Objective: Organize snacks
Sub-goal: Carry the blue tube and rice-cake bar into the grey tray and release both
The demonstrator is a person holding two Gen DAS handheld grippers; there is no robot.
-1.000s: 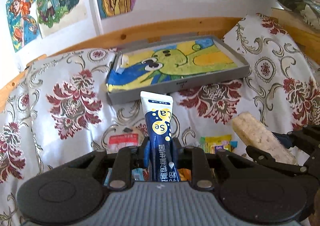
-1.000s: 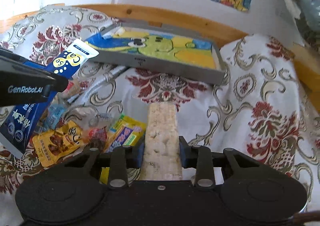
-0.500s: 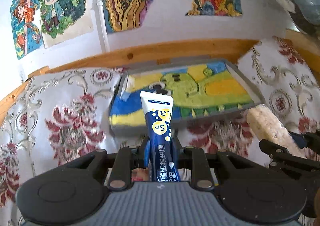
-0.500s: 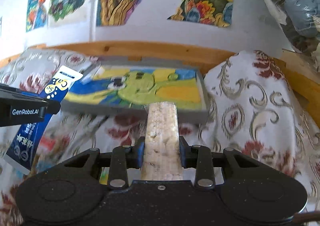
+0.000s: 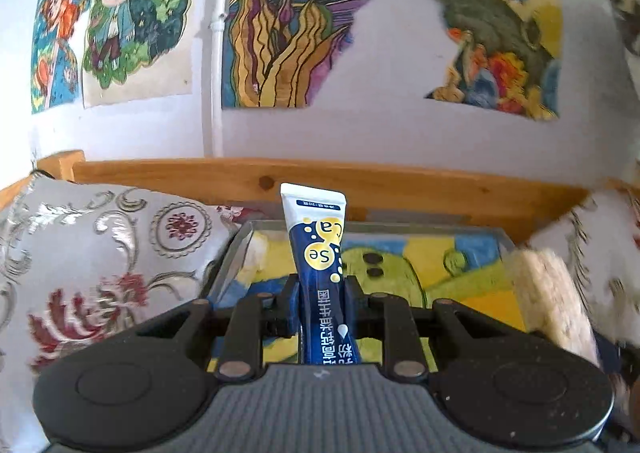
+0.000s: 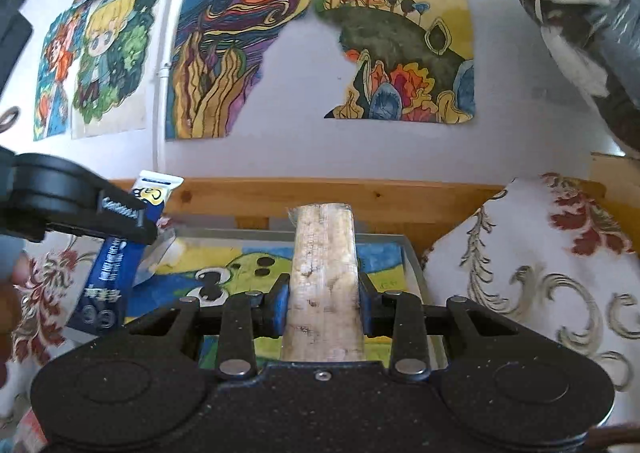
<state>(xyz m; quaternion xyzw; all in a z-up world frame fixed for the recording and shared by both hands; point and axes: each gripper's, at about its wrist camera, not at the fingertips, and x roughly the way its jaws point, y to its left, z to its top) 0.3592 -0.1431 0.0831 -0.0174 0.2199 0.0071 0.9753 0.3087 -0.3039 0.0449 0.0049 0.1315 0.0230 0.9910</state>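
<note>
My left gripper [image 5: 322, 289] is shut on a dark blue stick sachet [image 5: 318, 253] with a white top and yellow dots, held upright over the grey tray [image 5: 400, 227]. The tray's floor carries a painted green creature on yellow and blue. My right gripper [image 6: 323, 295] is shut on a pale beige rice-cracker bar [image 6: 324, 277] in a clear wrapper, also above the tray [image 6: 412, 261]. In the right wrist view the left gripper [image 6: 120, 221] and its sachet [image 6: 110, 281] hang at the left. The bar [image 5: 548, 293] shows blurred at the right of the left wrist view.
A wooden rail [image 5: 280, 177] runs behind the tray, under a white wall with coloured paintings [image 6: 236, 53]. Floral cloth [image 5: 100, 253] covers the surface on both sides of the tray. A dark bundle in plastic [image 6: 580, 13] hangs at the upper right.
Both grippers have moved forward and up from the loose snack packets to the tray, still holding the sachet and the bar. The packets have dropped out of view.
</note>
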